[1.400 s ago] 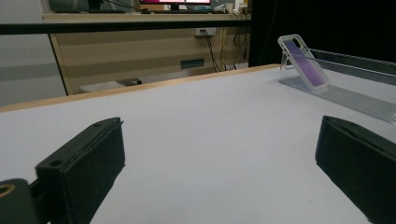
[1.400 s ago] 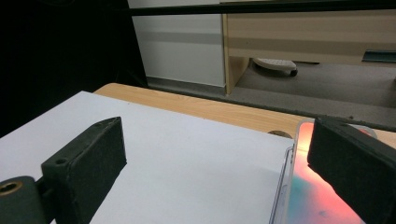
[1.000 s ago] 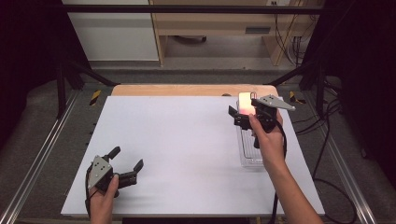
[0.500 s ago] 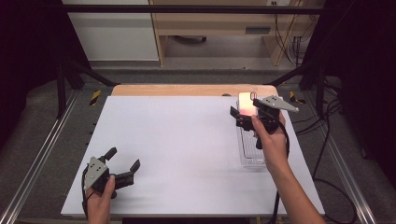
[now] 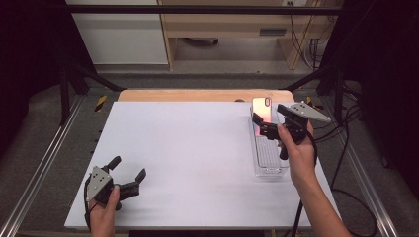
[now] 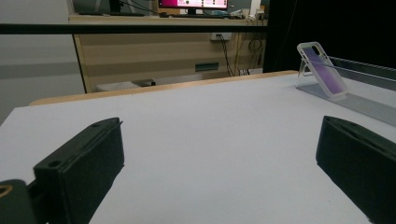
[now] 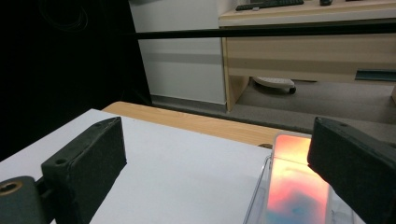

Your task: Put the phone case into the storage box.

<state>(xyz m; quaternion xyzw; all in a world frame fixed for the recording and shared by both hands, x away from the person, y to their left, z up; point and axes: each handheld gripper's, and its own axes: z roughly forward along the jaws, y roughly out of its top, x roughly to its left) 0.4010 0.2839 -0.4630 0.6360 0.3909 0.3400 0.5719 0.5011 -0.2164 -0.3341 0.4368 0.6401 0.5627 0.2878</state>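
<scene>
Right hand-held gripper (image 5: 271, 127) hovers with jaws apart by the phone case (image 5: 261, 109), which leans in a clear tray (image 5: 269, 160) at the worktop's (image 5: 197, 148) far right, ungrasped; left hand-held gripper (image 5: 129, 174) rests open, near left.

Lab workspace, white table (image 5: 197, 148) in black frame rails (image 5: 197, 9), monitor (image 6: 193, 3), cables (image 5: 301, 29)

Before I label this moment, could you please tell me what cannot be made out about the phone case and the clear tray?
- Phone case: in the high view the right gripper covers its lower end; whether a jaw touches it cannot be told.
- Phone case in the right gripper view: blurred, cut off by the bottom edge.
- Clear tray: whether it holds anything else is too small to tell.
</scene>
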